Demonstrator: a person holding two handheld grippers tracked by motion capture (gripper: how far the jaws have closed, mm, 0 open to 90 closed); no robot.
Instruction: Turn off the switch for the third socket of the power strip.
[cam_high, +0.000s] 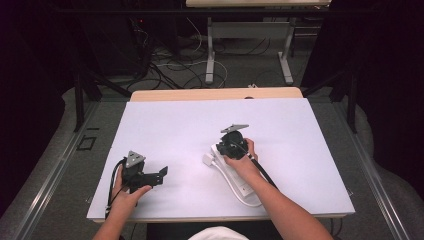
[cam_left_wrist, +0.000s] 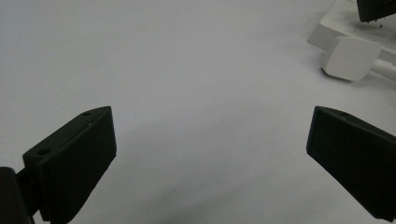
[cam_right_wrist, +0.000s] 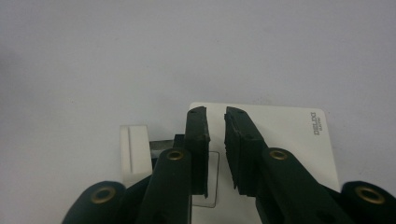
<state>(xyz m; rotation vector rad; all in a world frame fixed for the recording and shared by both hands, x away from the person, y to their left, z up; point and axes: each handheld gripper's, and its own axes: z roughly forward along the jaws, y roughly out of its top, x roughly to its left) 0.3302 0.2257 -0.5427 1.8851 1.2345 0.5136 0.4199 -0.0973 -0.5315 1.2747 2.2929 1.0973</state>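
Two hand-held grippers are out over my bench, whose white top spreads under everything and reaches well past both of them.

The biggest thing on that top is a white power strip, lying flat directly beneath my right hand-held gripper and running back toward me under my right forearm. In the right gripper view its end panel sits under and beyond my jaw tips, with small grey lettering near its far right corner that I cannot read. The strip's white cable curves round near my right elbow.

My left hand-held gripper hovers near the front left of the bench, well apart from the strip, pointing across toward it. Its jaws stand wide, with bare white surface between them in the left gripper view.

My right hand-held gripper points down at the strip's end. Its jaws are drawn narrow, a thin gap left between the pads, and I see nothing gripped between them.

Smallest is a white plug, lying just beside the strip's end, to the left of my right jaws and ahead and right of my left ones.
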